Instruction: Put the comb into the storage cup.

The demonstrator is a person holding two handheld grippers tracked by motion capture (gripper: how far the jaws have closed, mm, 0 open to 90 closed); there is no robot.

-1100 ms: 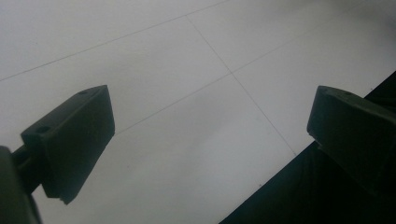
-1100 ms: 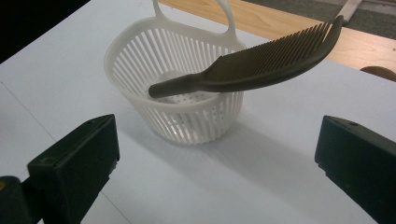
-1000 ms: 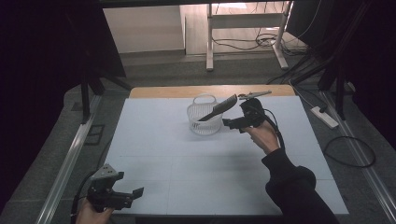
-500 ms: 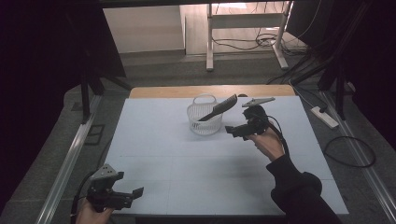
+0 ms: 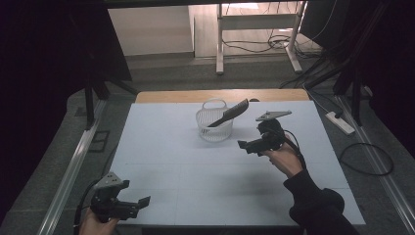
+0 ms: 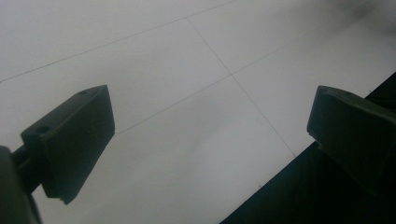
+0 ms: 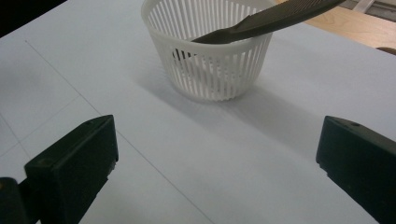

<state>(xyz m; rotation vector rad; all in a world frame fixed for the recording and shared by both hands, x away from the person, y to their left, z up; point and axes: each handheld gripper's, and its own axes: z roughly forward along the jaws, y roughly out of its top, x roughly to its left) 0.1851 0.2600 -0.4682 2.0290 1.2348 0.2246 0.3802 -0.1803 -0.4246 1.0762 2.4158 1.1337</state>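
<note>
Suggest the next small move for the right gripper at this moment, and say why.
Probably keep drawing the right gripper back toward the person and rest it on the white table. Its jaws stand wide apart and empty, and the dark comb already leans inside the white basket with its end over the rim, so nothing seems left to place. The left gripper sits open at the near edge.

The white table surface (image 5: 195,181) carries thin grid lines; a bare wooden strip (image 5: 220,95) runs along its far edge. Grey carpeted floor (image 5: 161,73) surrounds it. Beyond stands a white metal frame (image 5: 220,44) before a pale wall panel (image 5: 151,29). Black cables (image 5: 254,46) lie on the floor; a white power strip (image 5: 339,122) sits at right. Both sides are dark, and metal rails (image 5: 68,171) flank the table
</note>
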